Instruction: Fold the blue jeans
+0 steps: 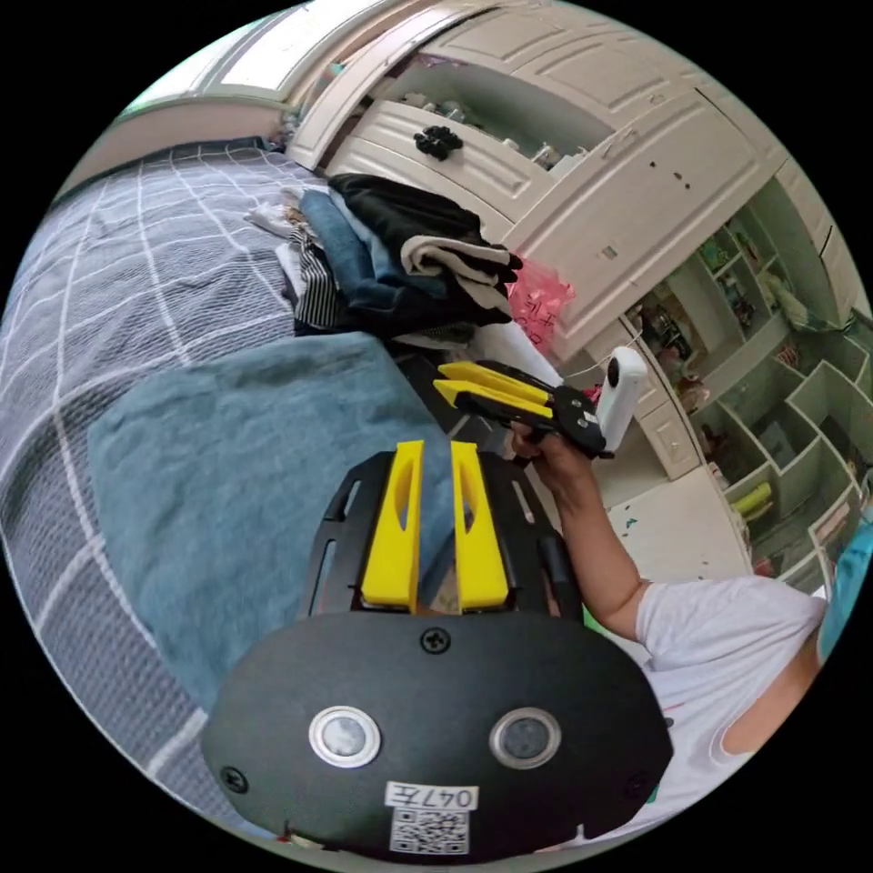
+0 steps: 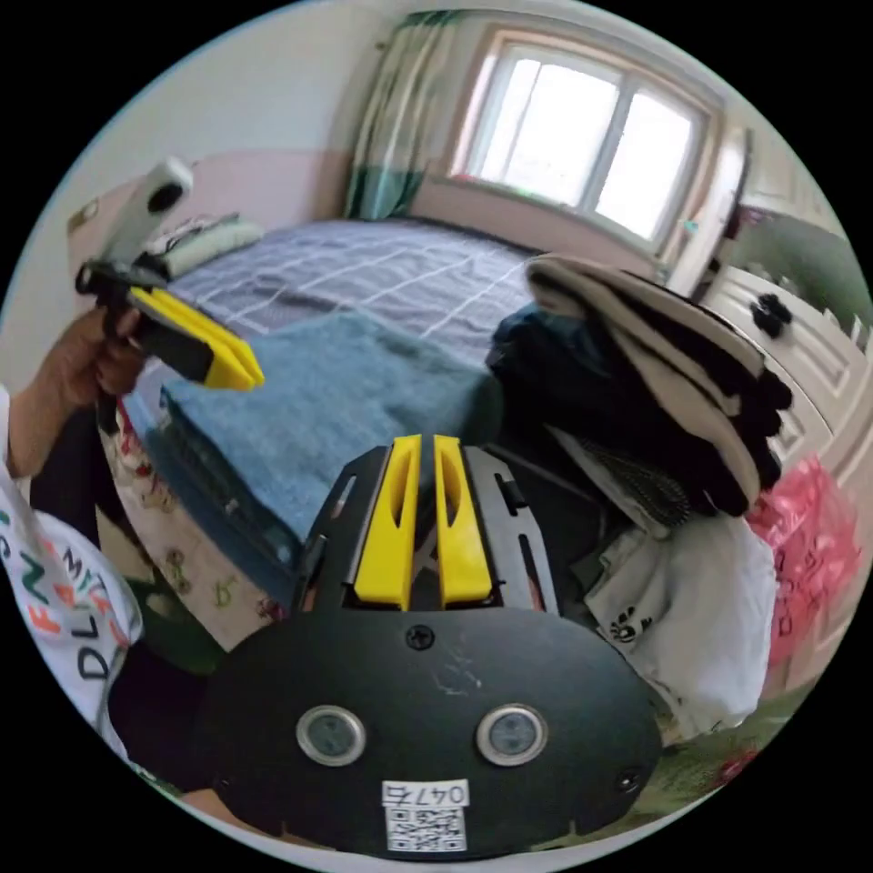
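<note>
The blue jeans [image 1: 236, 473] lie folded into a thick rectangle on the bed, near its edge. They also appear in the right gripper view [image 2: 336, 400]. My left gripper [image 1: 436, 447] hovers over the jeans' near edge, jaws shut on nothing. It comes into the right gripper view [image 2: 247, 371] too, held in a hand above the jeans' corner. My right gripper [image 2: 426, 441] is shut and empty, pointing at the gap between the jeans and a clothes pile. In the left gripper view the right gripper [image 1: 443, 379] hangs off the bed's side, clear of the jeans.
A stack of folded clothes [image 1: 400, 264] [image 2: 637, 391] sits beside the jeans. The bed has a grey checked cover [image 1: 118, 273]. A pink bag [image 2: 809, 536], white drawers [image 1: 473, 155] and open shelves [image 1: 782, 400] stand close. The person's white T-shirt [image 1: 718, 655] is nearby.
</note>
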Demonstrator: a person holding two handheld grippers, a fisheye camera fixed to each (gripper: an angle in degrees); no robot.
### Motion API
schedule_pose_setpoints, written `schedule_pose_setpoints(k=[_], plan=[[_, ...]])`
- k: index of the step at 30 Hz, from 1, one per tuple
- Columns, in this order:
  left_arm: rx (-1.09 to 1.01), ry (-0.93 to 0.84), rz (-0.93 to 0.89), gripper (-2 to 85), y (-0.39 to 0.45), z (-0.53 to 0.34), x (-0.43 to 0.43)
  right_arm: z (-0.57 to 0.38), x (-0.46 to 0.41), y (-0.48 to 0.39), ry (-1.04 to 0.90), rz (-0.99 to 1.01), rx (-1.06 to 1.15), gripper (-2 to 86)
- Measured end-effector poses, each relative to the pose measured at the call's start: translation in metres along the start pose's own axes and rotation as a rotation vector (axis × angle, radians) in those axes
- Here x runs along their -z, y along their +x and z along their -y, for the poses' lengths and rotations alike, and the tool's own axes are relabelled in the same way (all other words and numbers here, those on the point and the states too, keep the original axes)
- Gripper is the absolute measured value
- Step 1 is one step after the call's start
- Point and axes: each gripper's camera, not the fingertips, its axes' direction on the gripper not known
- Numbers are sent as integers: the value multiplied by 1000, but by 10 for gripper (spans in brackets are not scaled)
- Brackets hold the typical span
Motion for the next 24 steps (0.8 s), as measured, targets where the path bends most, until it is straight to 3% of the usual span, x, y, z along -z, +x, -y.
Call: schedule_pose_setpoints(k=[5, 9, 12, 17, 21, 24], plan=[[-32, -238, 170, 109, 8, 33, -62, 6, -34, 50, -115, 127, -113, 23], [-147, -168, 381, 106, 43, 17, -76, -9, -41, 53, -190, -141, 5, 7], [-231, -178, 494, 89, 66, 15, -86, -11, -54, 58, -234, -66, 49, 2], [-160, -203, 417, 84, 58, 23, -84, 10, -70, 70, -201, -27, 98, -4], [-144, -192, 397, 83, 56, 21, -84, 13, -40, 70, 129, -58, 79, -3], [-156, -198, 429, 82, 59, 24, -88, 5, -57, 84, -69, -105, 65, 1]])
